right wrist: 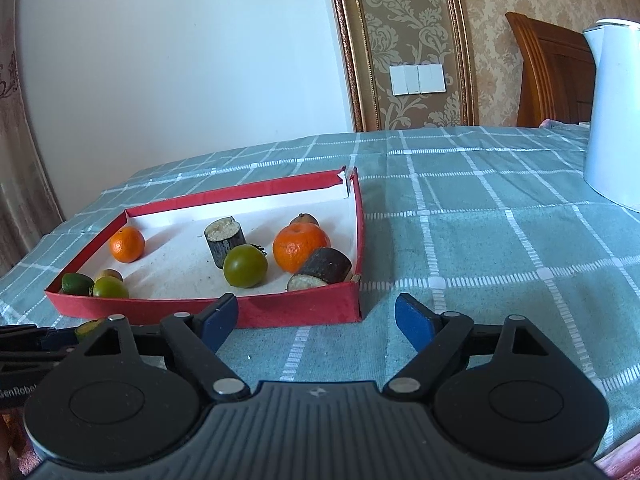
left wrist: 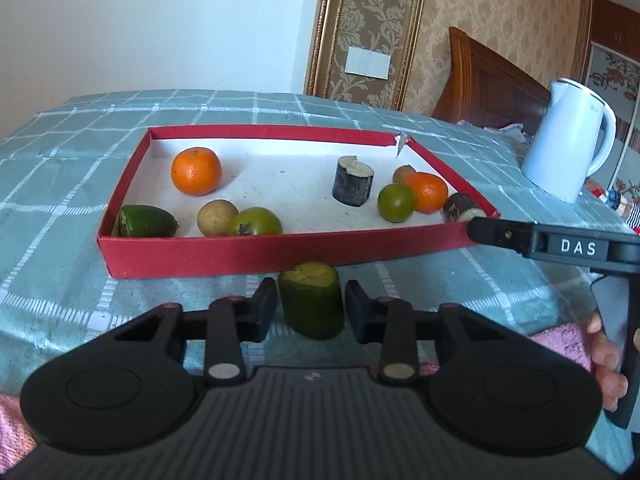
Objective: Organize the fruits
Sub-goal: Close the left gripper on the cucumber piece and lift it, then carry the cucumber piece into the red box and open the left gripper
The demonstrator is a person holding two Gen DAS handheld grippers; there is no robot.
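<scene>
Fruits mostly lie already in the red box [left wrist: 256,250], a shallow open tray on the green checked cloth [left wrist: 60,152], while one green cut piece [left wrist: 312,304] stands outside it on the cloth, just before the near wall. The left gripper [left wrist: 311,312] has that piece between its fingers, which sit drawn in narrow against its two sides; a hair of space shows at the right pad, so I judge the hold real but light. The right gripper [right wrist: 316,320] hangs over bare cloth by the box's near right corner with its blue pads spread wide and nothing between them. The likeliest trouble is a slip: the piece is stubby and smooth-skinned, gripped low, and could twist or drop during the lift. The near wall stands directly in the way, so a low carry might knock the light cardboard box and shove it across the cloth. Inside the box, a large orange [left wrist: 196,171] sits toward the far left; a green fruit [left wrist: 146,222], a tan round one [left wrist: 217,217] and a green-yellow one [left wrist: 255,222] crowd the near left; a dark cut stub [left wrist: 353,180] stands upright mid-box; another orange [left wrist: 427,192], a round green fruit [left wrist: 397,202] and a small brown one [left wrist: 403,173] cluster right, with a second dark stub [left wrist: 463,208] lying in the near right corner. A white kettle [left wrist: 568,148] stands well apart on the right.
</scene>
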